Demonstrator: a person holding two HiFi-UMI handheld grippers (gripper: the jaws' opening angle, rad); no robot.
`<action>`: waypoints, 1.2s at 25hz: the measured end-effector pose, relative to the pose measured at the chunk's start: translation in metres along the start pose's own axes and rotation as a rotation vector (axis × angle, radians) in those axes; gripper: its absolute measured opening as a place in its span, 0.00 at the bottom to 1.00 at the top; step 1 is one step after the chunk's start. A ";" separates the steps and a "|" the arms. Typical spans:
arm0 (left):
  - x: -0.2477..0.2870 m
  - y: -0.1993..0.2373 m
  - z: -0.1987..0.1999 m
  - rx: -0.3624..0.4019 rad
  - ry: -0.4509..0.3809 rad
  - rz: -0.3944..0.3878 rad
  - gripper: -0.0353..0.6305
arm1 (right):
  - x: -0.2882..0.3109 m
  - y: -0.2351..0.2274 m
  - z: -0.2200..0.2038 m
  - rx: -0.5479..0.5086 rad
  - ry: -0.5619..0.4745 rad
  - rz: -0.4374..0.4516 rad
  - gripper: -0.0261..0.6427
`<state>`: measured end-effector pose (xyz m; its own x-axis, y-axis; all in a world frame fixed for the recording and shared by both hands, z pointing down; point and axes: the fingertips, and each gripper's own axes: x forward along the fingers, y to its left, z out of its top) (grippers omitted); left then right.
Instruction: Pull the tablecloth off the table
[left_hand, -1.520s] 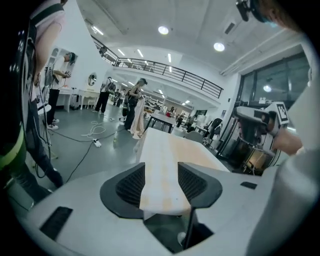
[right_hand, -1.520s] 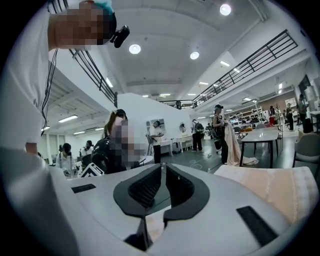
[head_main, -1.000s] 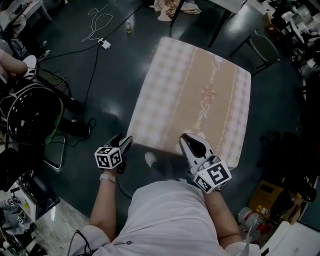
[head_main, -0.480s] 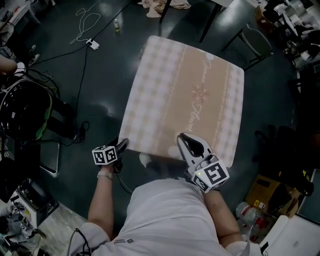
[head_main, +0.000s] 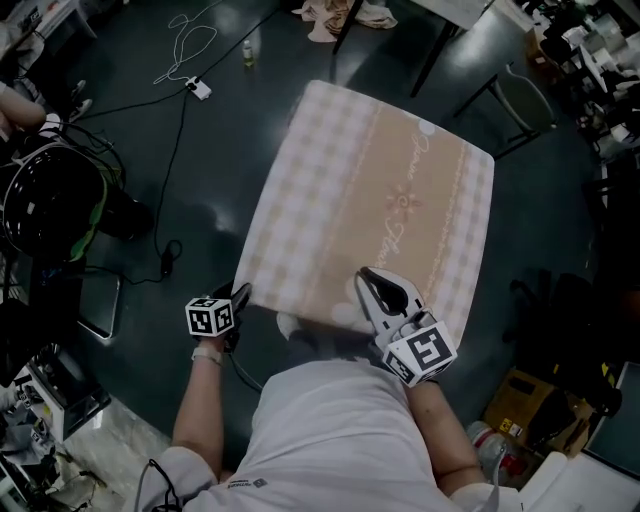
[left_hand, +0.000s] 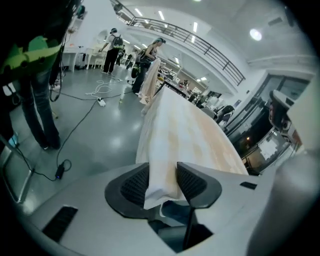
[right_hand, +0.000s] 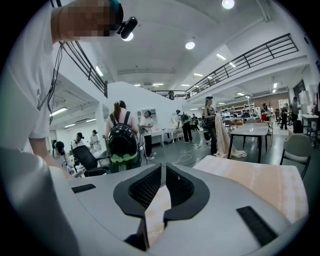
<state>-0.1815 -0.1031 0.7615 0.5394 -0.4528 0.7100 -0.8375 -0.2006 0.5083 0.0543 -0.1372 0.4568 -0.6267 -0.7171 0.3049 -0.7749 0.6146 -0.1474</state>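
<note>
A beige checked tablecloth covers a small table in the middle of the head view. My left gripper is at its near-left corner. In the left gripper view that hanging corner fills the gap of my left gripper; the jaws have just been closing and both pads touch the cloth. My right gripper sits on the cloth's near edge, right of the middle. In the right gripper view, my right gripper is shut with a thin strip of cloth pinched between the jaws, and the rest of the tablecloth stretches away to the right.
A white cable and power strip lie on the dark floor at far left. A black seat stands left, a chair at the table's far right, a cardboard box near right. People stand in the hall.
My left gripper has sunk to the cloth's near-left corner and its jaws have come in around it. The right gripper keeps its hold on the near edge.
</note>
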 end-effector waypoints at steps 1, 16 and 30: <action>-0.002 0.001 0.001 0.027 0.003 0.027 0.31 | 0.000 0.000 0.000 -0.002 -0.002 0.007 0.10; -0.057 -0.051 0.047 0.229 -0.087 0.040 0.07 | -0.009 -0.008 0.005 0.013 -0.043 0.022 0.10; -0.082 -0.160 0.127 0.355 -0.197 -0.173 0.07 | -0.032 -0.031 0.019 0.038 -0.111 -0.048 0.10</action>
<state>-0.1035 -0.1442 0.5599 0.6760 -0.5368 0.5048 -0.7332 -0.5582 0.3883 0.0969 -0.1391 0.4336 -0.5921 -0.7790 0.2064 -0.8057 0.5671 -0.1713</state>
